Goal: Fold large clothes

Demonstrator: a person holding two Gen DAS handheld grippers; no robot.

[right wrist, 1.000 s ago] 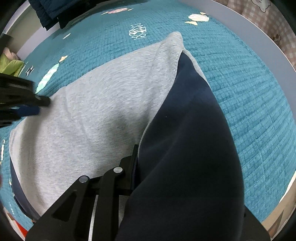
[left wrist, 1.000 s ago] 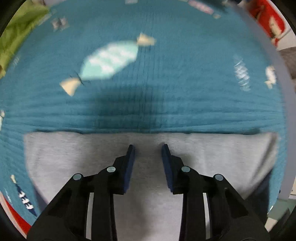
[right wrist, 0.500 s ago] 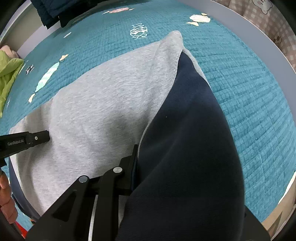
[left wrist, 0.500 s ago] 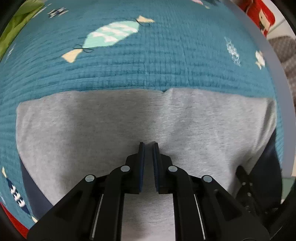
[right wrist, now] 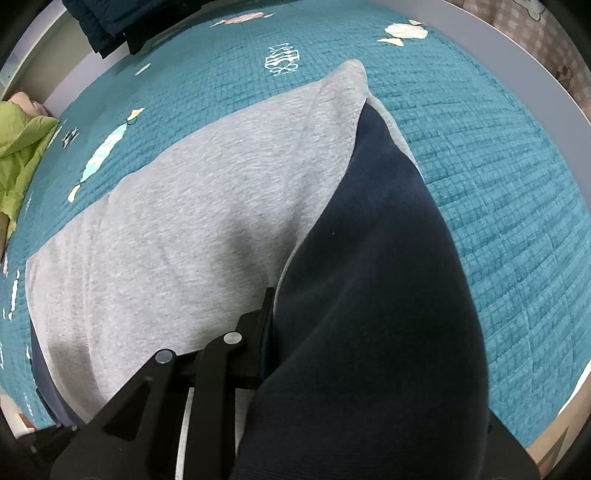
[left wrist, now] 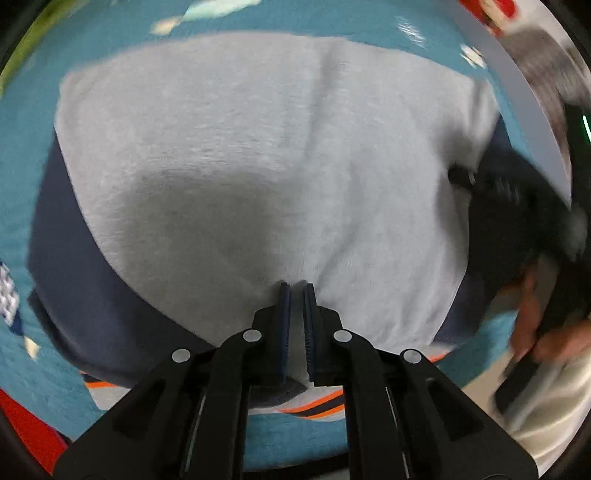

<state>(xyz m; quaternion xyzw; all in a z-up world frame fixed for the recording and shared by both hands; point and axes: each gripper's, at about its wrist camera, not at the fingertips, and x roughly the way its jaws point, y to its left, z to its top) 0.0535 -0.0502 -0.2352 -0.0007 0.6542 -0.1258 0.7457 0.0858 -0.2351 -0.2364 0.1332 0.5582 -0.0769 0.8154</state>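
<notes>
A grey sweatshirt with navy sleeves lies on a teal quilted bedspread. In the left wrist view my left gripper is shut on a pinch of the grey cloth near the near edge; a striped orange hem shows below it. In the right wrist view the grey body spreads left and a navy sleeve drapes over my right gripper. Only its left finger shows; the sleeve hides the other. It looks shut on the sleeve.
A green blanket lies at the bed's far left. Dark clothes hang at the far edge. A grey bed rim runs along the right. In the left wrist view the other hand and gripper sit at the right.
My left gripper closed on the grey cloth and pulled back toward the near edge; more of the sweatshirt and its hem now show. My right gripper has hardly moved.
</notes>
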